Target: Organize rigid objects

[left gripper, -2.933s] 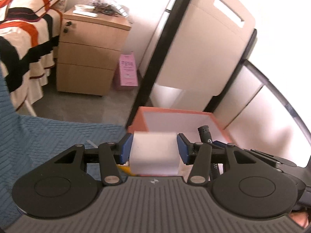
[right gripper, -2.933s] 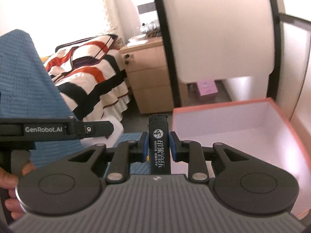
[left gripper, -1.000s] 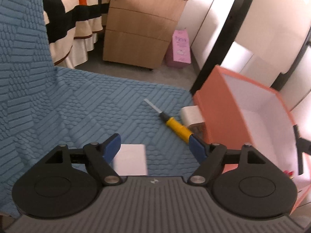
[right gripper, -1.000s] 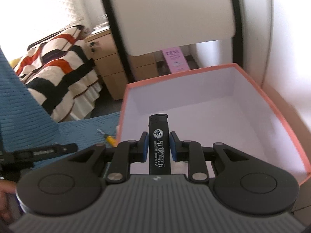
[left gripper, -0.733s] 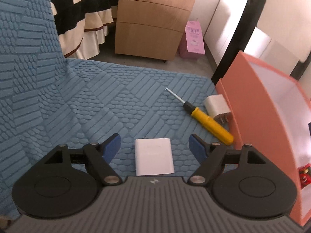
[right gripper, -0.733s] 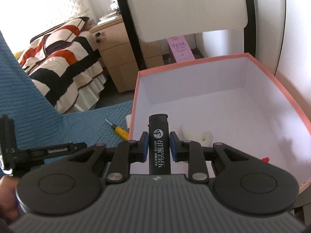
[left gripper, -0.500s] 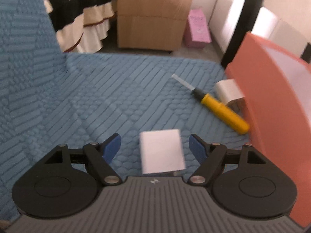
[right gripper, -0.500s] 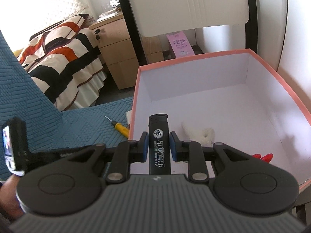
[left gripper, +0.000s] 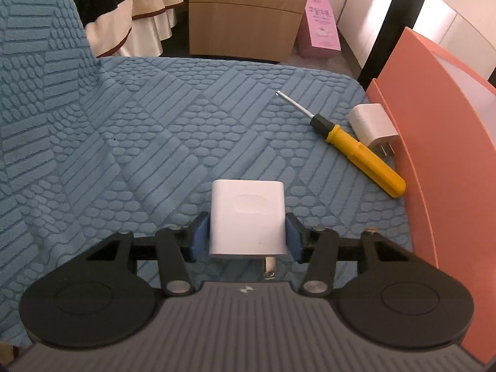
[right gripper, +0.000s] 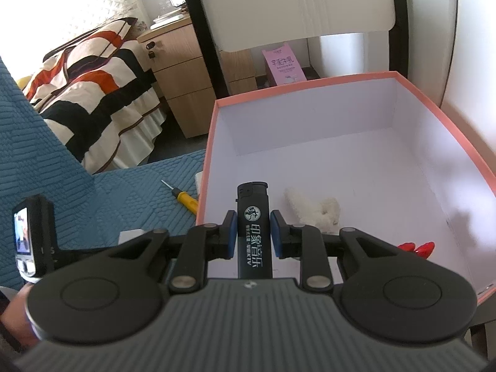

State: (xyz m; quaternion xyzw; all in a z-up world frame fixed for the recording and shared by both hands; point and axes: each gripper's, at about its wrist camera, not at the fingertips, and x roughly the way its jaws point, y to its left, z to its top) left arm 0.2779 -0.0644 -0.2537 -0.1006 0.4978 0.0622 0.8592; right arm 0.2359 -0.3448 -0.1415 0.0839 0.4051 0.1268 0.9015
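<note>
My left gripper (left gripper: 247, 235) is shut on a white charger block (left gripper: 247, 217) lying on the blue textured cover (left gripper: 124, 142). A yellow-handled screwdriver (left gripper: 359, 152) and a second white plug (left gripper: 370, 125) lie to the right, against the orange box wall (left gripper: 434, 142). My right gripper (right gripper: 251, 232) is shut on a black lighter (right gripper: 253, 232) and holds it over the near left part of the open orange box (right gripper: 310, 88). Inside the box lie a white fluffy toy (right gripper: 313, 209) and a red object (right gripper: 415, 246).
A wooden drawer cabinet (left gripper: 245, 12) and a pink carton (left gripper: 321, 26) stand on the floor beyond the cover. A striped bed (right gripper: 86, 93) is at the left. The left gripper's body (right gripper: 34, 238) shows low left in the right wrist view.
My left gripper let go of a white block at the box, moved over the blue cover, then closed on the white charger. My right gripper moved over the box with the lighter.
</note>
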